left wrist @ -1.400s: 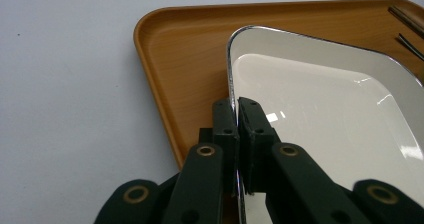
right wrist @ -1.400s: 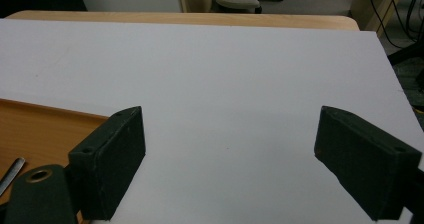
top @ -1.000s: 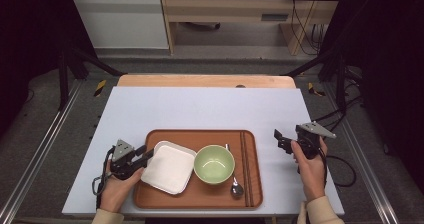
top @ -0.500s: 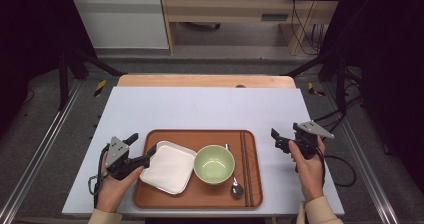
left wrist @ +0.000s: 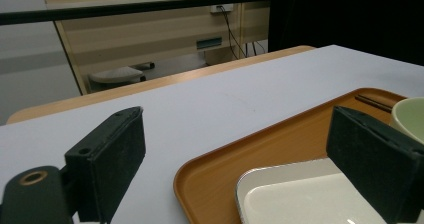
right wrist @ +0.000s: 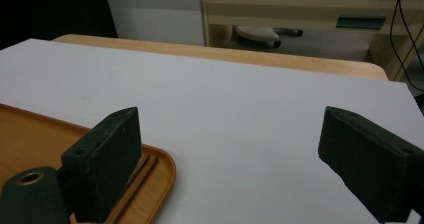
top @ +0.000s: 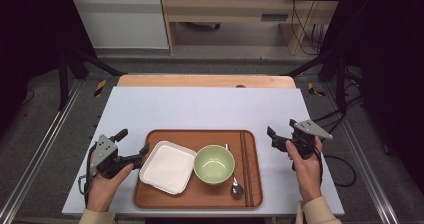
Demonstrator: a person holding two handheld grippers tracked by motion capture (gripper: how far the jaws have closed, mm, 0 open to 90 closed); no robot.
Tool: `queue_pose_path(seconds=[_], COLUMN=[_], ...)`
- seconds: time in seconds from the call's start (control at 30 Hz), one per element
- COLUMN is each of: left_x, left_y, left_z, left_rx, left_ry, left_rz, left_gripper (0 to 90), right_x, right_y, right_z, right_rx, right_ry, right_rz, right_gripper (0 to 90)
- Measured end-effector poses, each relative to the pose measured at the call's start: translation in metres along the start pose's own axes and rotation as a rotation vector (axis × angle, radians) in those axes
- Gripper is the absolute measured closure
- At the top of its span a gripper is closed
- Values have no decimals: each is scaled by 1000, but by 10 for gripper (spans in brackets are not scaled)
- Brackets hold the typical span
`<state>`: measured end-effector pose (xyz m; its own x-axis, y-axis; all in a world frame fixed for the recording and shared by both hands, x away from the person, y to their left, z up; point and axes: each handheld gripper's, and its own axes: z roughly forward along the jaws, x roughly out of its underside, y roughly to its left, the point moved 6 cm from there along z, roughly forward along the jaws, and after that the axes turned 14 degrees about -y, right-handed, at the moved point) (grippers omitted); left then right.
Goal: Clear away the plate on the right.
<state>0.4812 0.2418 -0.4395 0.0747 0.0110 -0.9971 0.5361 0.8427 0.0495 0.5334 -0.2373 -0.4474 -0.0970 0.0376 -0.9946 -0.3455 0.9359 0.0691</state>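
The white square plate (top: 167,166) lies at the left end of the brown tray (top: 197,198), beside the green bowl (top: 214,164). The left tool (top: 132,146), just off the plate's left edge, has just been opening, nothing between its jaws. The right tool (top: 272,139) hovers spread, right of the tray.

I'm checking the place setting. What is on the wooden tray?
On the tray sit a white square plate, a green bowl, a spoon and dark chopsticks. The bowl looks empty; the tray surface under the dishes is covered.
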Motion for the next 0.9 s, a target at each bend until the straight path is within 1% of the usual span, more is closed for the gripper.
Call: queue_pose_path(seconds=[0.07, 0.2, 0.27, 0.3, 0.37, 0.43, 0.47, 0.5, 0.57, 0.63, 0.7, 0.8, 0.9], left_x=[-3, -6, -7, -7, -8, -10, -11, -11, -12, -11, -11, -11, -11], left_y=[0, -1, -1, 0, 2, 5, 7, 8, 11, 13, 12, 9, 5], left_z=[0, 3, 5, 6, 8, 10, 11, 12, 14, 16, 18, 16, 15], left_rx=[18, 72, 97, 107, 118, 133, 135, 138, 146, 152, 160, 181, 205], left_ry=[-10, -5, -4, -5, -9, -22, -28, -31, -41, -43, -48, -53, -65], left_rz=[2, 26, 39, 43, 45, 41, 33, 35, 26, 20, 19, 26, 22], left_gripper=[65, 49, 45, 41, 40, 41, 40, 40, 40, 40, 40, 37, 32], right_x=[-4, -14, -17, -18, -20, -20, -20, -20, -18, -17, -15, -12, -10], right_y=[2, 8, 13, 16, 23, 31, 34, 37, 42, 47, 52, 60, 68], right_z=[0, 1, 3, 4, 9, 12, 14, 16, 18, 20, 22, 24, 24], right_rx=[-9, -36, -60, -69, -85, -105, -112, -118, -137, -144, -160, -187, -215], right_ry=[-17, -62, -80, -86, -101, -102, -99, -101, -94, -89, -86, -90, -97], right_rz=[1, 5, 14, 7, 13, 9, 10, 6, 1, -3, -4, 10, 17], right_gripper=[105, 107, 107, 107, 106, 104, 104, 104, 103, 102, 101, 106, 109])
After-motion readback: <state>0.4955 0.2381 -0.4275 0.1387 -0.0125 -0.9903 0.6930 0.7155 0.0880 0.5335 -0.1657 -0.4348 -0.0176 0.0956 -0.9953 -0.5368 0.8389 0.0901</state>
